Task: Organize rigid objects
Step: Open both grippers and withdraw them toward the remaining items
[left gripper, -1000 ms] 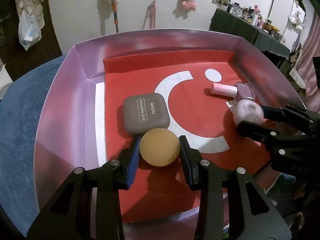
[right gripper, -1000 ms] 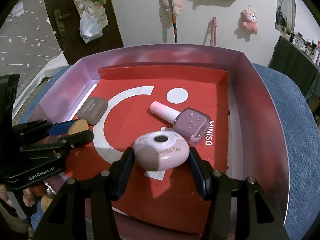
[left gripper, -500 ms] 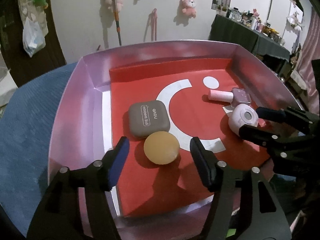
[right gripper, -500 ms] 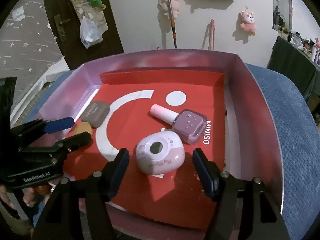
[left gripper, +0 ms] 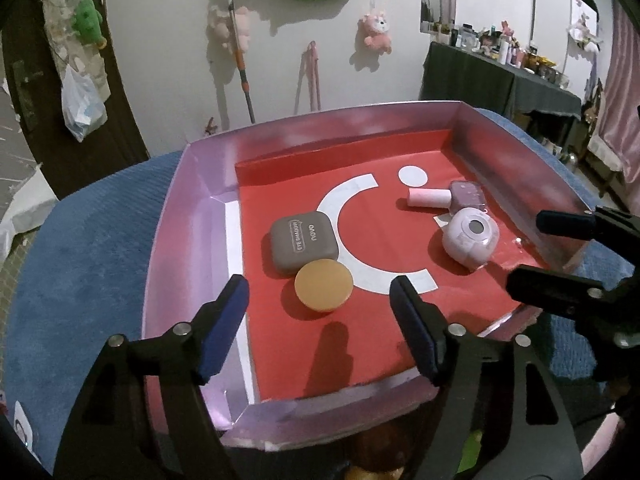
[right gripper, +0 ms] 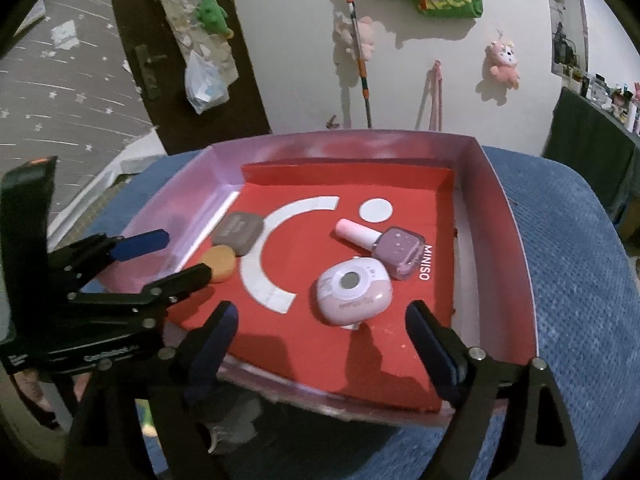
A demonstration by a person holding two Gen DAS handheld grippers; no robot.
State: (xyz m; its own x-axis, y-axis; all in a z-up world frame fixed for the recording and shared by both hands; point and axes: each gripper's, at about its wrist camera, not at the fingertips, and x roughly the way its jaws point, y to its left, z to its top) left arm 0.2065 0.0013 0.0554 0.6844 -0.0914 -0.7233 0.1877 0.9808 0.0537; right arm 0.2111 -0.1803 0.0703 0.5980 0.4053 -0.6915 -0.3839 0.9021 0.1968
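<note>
A shallow pink tray (left gripper: pixel 188 240) (right gripper: pixel 496 208) with a red liner holds the task's objects. A tan round puff (left gripper: pixel 323 286) (right gripper: pixel 218 262) lies on the liner against a grey eye-shadow case (left gripper: pixel 302 240) (right gripper: pixel 239 230). A pink rounded compact (left gripper: pixel 471 238) (right gripper: pixel 353 294) rests beside a purple nail-polish bottle (left gripper: pixel 460 196) (right gripper: pixel 394 250). My left gripper (left gripper: pixel 320 328) (right gripper: pixel 160 256) hangs just short of the puff, jaws opening, nothing between them. My right gripper (right gripper: pixel 320 340) (left gripper: pixel 540 248) hovers over the tray's near edge behind the compact, jaws opening and empty.
The tray sits on a blue cushioned seat (left gripper: pixel 80 248) (right gripper: pixel 576 280). A white wall (left gripper: pixel 280 72) with hanging plush toys and a broom stands behind. A dark door (right gripper: pixel 172 60) is at the left, a cluttered dark table (left gripper: pixel 500 80) at the right.
Both grippers let go and opened wide: the left released the puff, the right released the compact. Both drew back and up from the tray; the compact tipped so its round window faces up.
</note>
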